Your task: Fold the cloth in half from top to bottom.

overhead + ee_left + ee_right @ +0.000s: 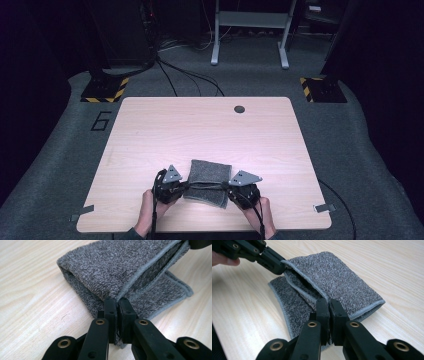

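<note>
A: High view first: how is the grey towel laid out?

B: It is seen folded on the near half of the wooden table, between the two hands. Its long axis is run from the near edge toward the far side, slightly tilted, and the raised hem is stretched crosswise between the grippers.

A: And the grip?

B: The left gripper is closed on one corner of the upper layer, the hem pinched between its jaws. The right gripper is clamped on the opposite corner of the same layer.

A: Edges and room?

B: The lower layer is left flat, just beside the near table edge. Bare tabletop is seen beyond and to both sides.

A: Material?

B: Looped terry, mottled grey, bordered by a stitched lighter hem; pale wood grain is seen beneath.
</note>
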